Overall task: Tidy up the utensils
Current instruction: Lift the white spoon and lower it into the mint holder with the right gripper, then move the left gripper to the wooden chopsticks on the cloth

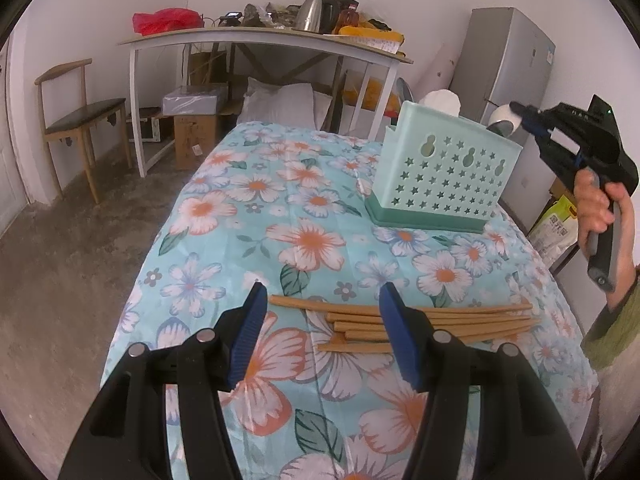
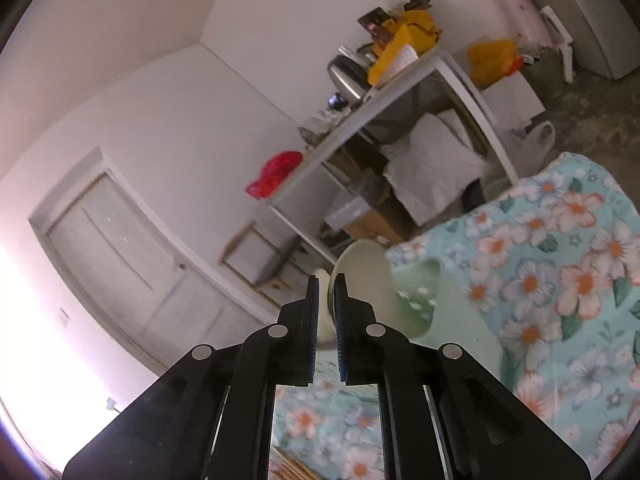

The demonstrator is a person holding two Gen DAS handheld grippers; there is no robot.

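- A floral tablecloth (image 1: 256, 216) in blue, white and orange is covering the work table, which is filling most of the left wrist view.
- A pale green utensil holder (image 1: 444, 164), punched with star-shaped holes, is standing upright on a darker green base at the far right of the cloth; this holder serves as the landmark below.
- The left gripper (image 1: 322, 300) is hovering over the near end of the cloth, well short of the holder, its blue-padded fingers (image 1: 250, 332) spread wide and pinching nothing.
- A bundle of wooden chopsticks (image 1: 420, 326) is lying flat on the cloth nearer the camera than the holder, side by side and pointing crosswise; the left gripper's right finger is crossing in front of them, and contact cannot be judged.
- The right gripper (image 2: 326, 280) is being held by a hand (image 1: 600, 204) just beyond the holder's right top edge, its fingers nearly pressed together.
- A white ceramic spoon (image 2: 362, 276) is sitting between those fingers, its bowl over the holder's open top; the right wrist view shows a sliver of space beside the handle, so a firm pinch cannot be confirmed.
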